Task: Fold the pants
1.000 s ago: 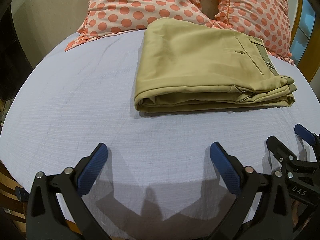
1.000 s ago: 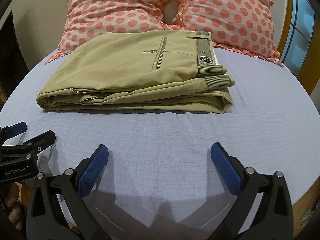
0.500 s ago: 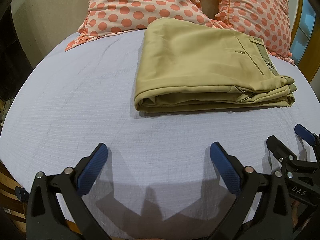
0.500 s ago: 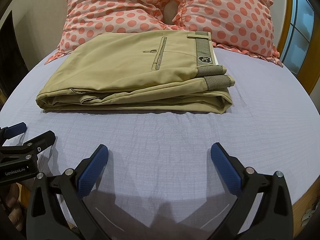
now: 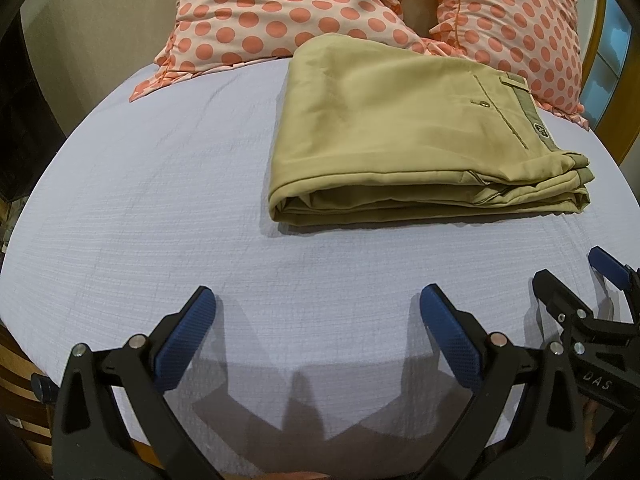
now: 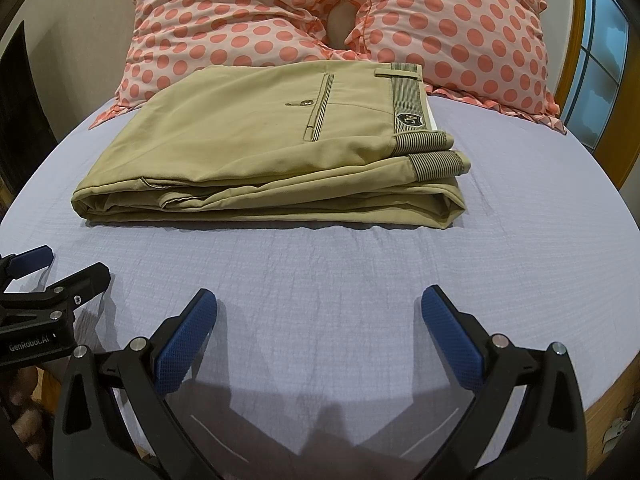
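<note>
Since the pants (image 6: 272, 152) sit folded near the bed's (image 6: 360, 280) head edge, long axis crosswise, left gripper (image 5: 316, 320) and right gripper (image 6: 320, 320) hover empty, jaws spread, right one nearer-centred.

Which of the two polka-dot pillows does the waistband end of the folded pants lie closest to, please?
The right-hand pillow: the striped waistband of the khaki pants sits just before its lower edge, while the left-hand pillow lies behind the folded leg end.
</note>
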